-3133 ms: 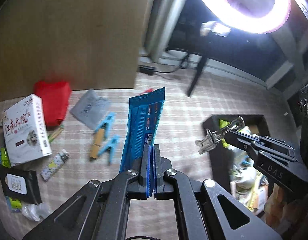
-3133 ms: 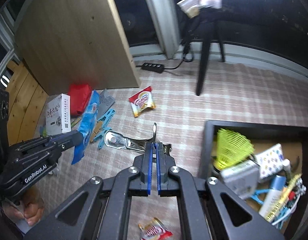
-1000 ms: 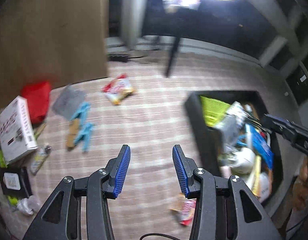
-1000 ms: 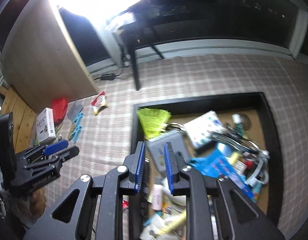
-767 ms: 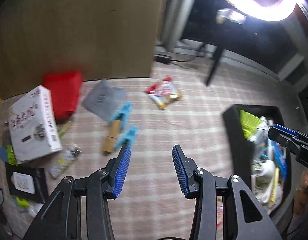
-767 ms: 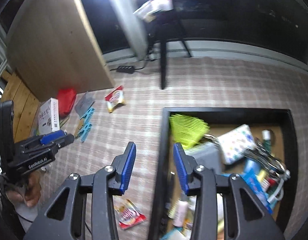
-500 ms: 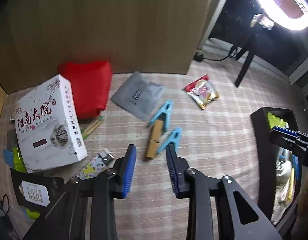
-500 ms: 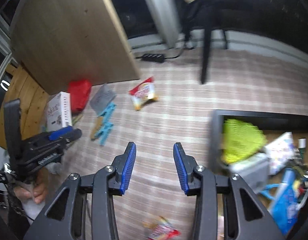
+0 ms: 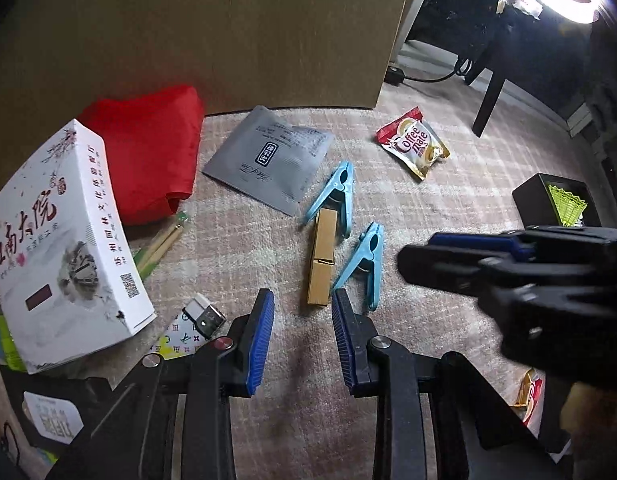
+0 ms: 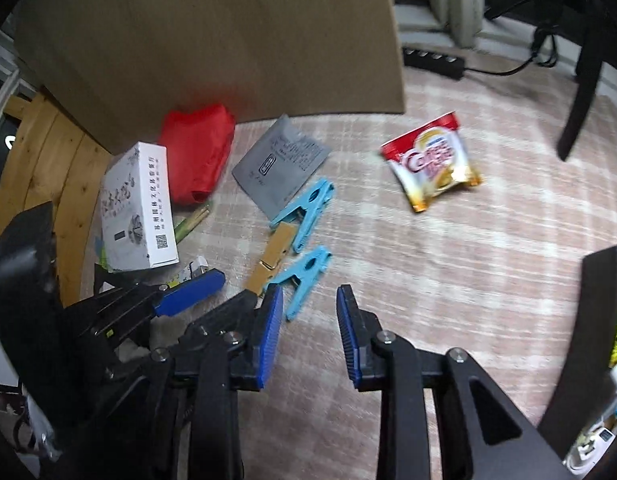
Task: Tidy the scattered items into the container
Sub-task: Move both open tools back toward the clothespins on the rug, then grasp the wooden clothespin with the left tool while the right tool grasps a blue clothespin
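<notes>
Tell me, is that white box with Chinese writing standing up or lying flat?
Lying flat. The white box rests on its broad face on the checked cloth, printed side up, beside the red pouch. Neither claw touches it.

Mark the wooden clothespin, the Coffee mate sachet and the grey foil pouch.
wooden clothespin [image 9: 323,256], left wrist view, middle of its body.
Coffee mate sachet [image 9: 416,147], left wrist view, printed front.
grey foil pouch [image 10: 282,164], right wrist view, flat centre.

We find the wooden clothespin [image 9: 322,256] lying between two plastic pegs [image 9: 335,196] on the rug [image 9: 448,216]. Behind them lies a foil sachet [image 9: 268,158], with the Coffee-mate packet [image 9: 416,146] to its right. At left, the box [image 9: 56,248] overlaps a folded cloth [image 9: 148,148]. The container [image 9: 534,198] sits far right.
</notes>
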### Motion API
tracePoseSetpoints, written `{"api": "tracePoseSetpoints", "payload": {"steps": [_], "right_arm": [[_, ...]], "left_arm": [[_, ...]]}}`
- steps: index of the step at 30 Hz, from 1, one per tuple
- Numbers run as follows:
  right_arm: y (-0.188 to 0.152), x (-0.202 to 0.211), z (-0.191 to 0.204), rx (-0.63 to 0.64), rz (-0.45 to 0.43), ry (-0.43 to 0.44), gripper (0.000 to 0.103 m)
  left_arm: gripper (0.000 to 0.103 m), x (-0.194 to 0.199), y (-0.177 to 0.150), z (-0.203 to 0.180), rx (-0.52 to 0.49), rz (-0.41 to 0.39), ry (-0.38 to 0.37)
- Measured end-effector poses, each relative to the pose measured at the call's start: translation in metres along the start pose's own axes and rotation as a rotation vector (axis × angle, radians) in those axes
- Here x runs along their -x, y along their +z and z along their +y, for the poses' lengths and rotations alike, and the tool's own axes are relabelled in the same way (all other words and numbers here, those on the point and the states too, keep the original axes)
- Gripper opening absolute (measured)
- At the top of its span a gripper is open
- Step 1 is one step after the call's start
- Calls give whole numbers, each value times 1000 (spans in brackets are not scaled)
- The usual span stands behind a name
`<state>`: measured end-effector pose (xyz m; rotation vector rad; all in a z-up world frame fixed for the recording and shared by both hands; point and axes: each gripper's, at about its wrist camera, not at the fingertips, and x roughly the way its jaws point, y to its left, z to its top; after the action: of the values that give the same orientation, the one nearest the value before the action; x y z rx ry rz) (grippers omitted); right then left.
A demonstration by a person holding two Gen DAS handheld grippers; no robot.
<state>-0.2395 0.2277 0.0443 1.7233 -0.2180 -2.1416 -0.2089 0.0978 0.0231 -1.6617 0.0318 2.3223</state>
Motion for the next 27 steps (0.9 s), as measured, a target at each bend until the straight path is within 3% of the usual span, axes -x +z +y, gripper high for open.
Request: {"api": "tracePoseSetpoints", "payload": {"steps": [7, 13, 23, 27], "right_arm": [[3, -24, 6, -9, 40, -16, 25], [4, -37, 5, -26, 58, -36, 17], [2, -34, -5, 0, 71, -105, 14], [-1, -29, -15, 2, 69, -127, 13]], "left_arm": [[27, -5, 4, 3, -15, -4, -25], [28, -9, 9, 1, -40, -3, -21], [34, -14, 13, -8, -62, 14, -59], [31, -16, 14, -15, -66, 19, -74]]}}
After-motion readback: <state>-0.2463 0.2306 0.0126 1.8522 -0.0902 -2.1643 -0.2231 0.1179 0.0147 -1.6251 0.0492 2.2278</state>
